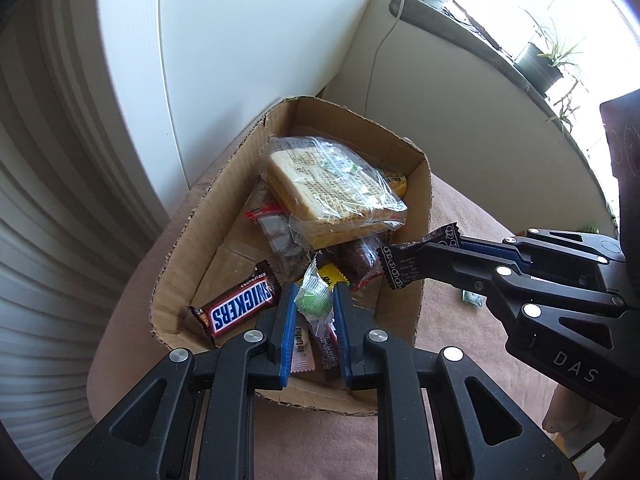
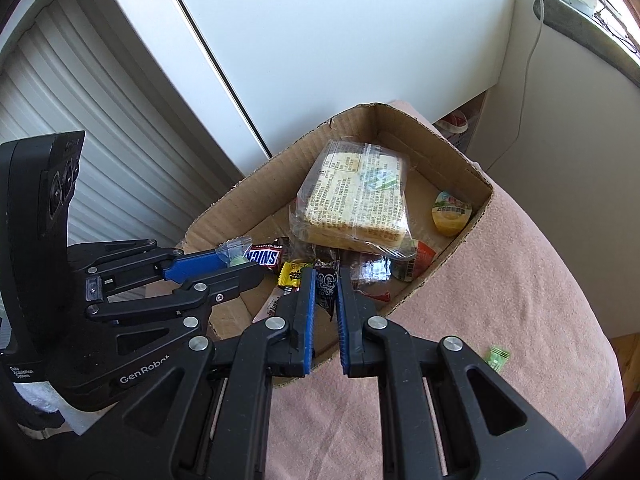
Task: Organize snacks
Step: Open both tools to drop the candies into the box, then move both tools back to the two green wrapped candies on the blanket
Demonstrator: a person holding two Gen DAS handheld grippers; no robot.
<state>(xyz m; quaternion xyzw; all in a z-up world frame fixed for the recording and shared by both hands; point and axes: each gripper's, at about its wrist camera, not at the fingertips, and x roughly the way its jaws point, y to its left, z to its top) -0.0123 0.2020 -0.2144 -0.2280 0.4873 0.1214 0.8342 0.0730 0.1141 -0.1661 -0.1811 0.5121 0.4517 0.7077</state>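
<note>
Left gripper (image 1: pixel 314 308) clamped on clear-wrapped green candy (image 1: pixel 314 305); right gripper (image 2: pixel 325 292) pinching black patterned sachet (image 2: pixel 326 285). Risk: slick wrappers slipping outside torn brown cardboard box (image 1: pixel 176 264).

box (image 2: pixel 436 148) far end free, sandwich (image 2: pixel 356 208) mid-box

I'm working in what looks like a home living space: a pink-brown cloth (image 2: pixel 500 280) covers the rounded surface at lower right, potted plants (image 1: pixel 544 60) line a sunlit windowsill (image 1: pixel 460 24) at upper right, and white cabinet doors (image 2: pixel 320 40) beside a slatted shutter (image 2: pixel 100 120) fill the upper left.
</note>
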